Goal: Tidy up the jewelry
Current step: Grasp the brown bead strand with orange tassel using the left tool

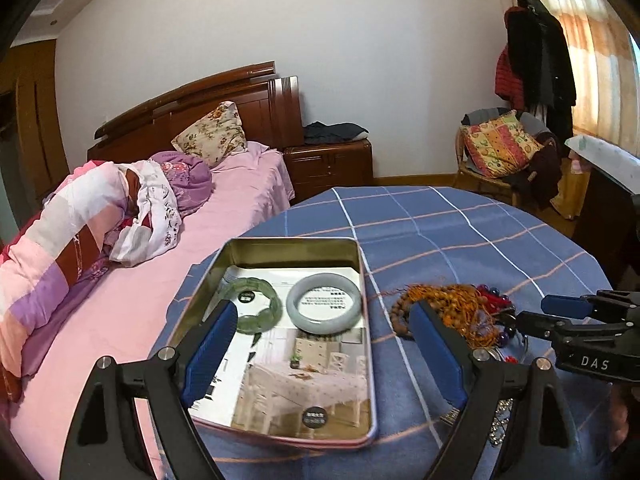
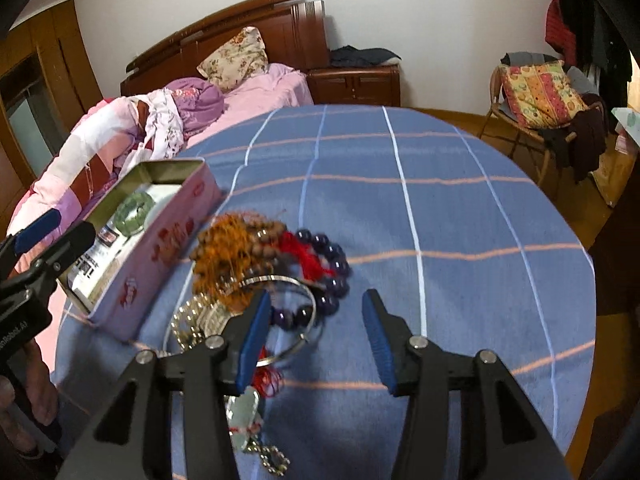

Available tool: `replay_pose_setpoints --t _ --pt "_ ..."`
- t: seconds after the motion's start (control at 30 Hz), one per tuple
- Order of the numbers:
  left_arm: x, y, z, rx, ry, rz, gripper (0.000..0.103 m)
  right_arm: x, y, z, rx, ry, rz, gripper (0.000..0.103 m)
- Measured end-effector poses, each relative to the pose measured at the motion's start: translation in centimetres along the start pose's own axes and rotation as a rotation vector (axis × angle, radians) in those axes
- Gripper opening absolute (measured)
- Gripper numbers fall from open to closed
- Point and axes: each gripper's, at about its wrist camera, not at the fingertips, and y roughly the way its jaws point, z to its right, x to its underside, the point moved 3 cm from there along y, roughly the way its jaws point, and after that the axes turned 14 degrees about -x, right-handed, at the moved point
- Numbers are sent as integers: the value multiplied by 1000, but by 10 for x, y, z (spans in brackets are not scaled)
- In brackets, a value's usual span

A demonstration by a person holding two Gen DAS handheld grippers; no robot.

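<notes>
Left wrist: left gripper point(image 1: 320, 344) wide, empty, above tin point(image 1: 362, 432) holding two bangles point(image 1: 324, 303); risk of nudging tin.

Right wrist: right gripper point(image 2: 316, 340) wide, empty over tangled jewelry pile point(image 2: 256, 264); risk of dragging neighbours.

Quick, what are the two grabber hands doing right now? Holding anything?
Left gripper: open, holding nothing, above the tin.
Right gripper: open, holding nothing, by the jewelry pile.
</notes>
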Motion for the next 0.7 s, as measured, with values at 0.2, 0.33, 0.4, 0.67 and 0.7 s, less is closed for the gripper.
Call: replay_pose_setpoints --t 0.2,0.33,0.4,0.67,0.7 --pt "3 0 7 3 11 -8 88 4 8 1 3 2 -29 51" --pt "4 -2 7 7 7 -8 88 11 16 4 -7 11 -64 35" --pt "5 -2 7 10 7 -10 88 13 16 3 -32 15 -68 22" --pt "4 -4 8 29 3 -13 88 17 11 -1 -53 11 -62 9" --pt "3 -4 9 30 4 -11 88 17 9 -2 -45 4 -55 9"
